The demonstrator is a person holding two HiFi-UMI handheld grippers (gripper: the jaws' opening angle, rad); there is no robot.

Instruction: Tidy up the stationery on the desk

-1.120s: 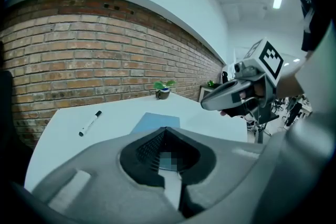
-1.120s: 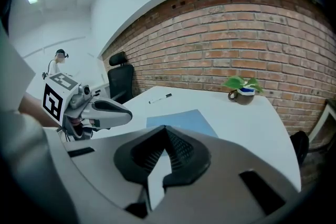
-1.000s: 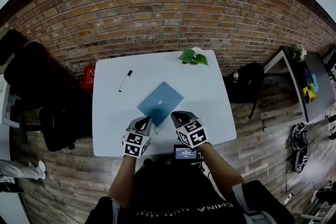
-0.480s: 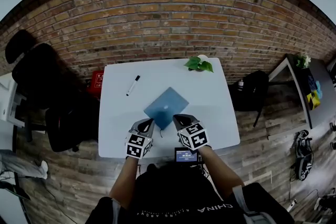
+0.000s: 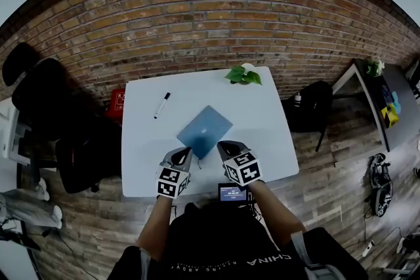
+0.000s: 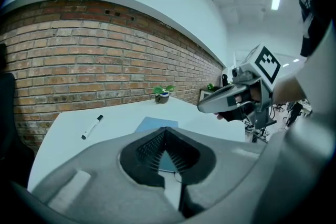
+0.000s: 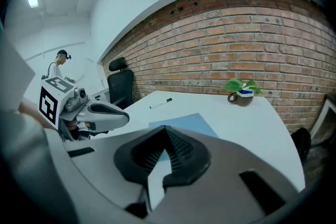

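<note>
While head view looks down, pen point(image 5: 161, 105): far left on desk point(image 5: 262, 121), long axis near-left to far-right, left gripper point(image 5: 186, 152) nearer.
Left gripper view, jaws: clenched, empty; book point(image 6: 156, 124) just beyond.
Right gripper view, right gripper point(image 7: 165, 129): clenched, empty.
Pot point(image 7: 242, 98), far right: holds plant point(image 7: 239, 85) only, no stationery.

The desk point(image 5: 262, 121) is plain white. The notebook point(image 5: 205, 131) is solid blue, and the marker point(image 5: 161, 105) is white with a black cap. The plant point(image 5: 243, 73) has green leaves. The wall point(image 5: 216, 16) is red-brown brick with pale mortar lines, and the floor point(image 5: 328, 187) is streaky grey-brown planks. The left gripper point(image 5: 184, 153) and the right gripper point(image 5: 223, 146) are grey, their cubes patterned in black-and-white squares.
</note>
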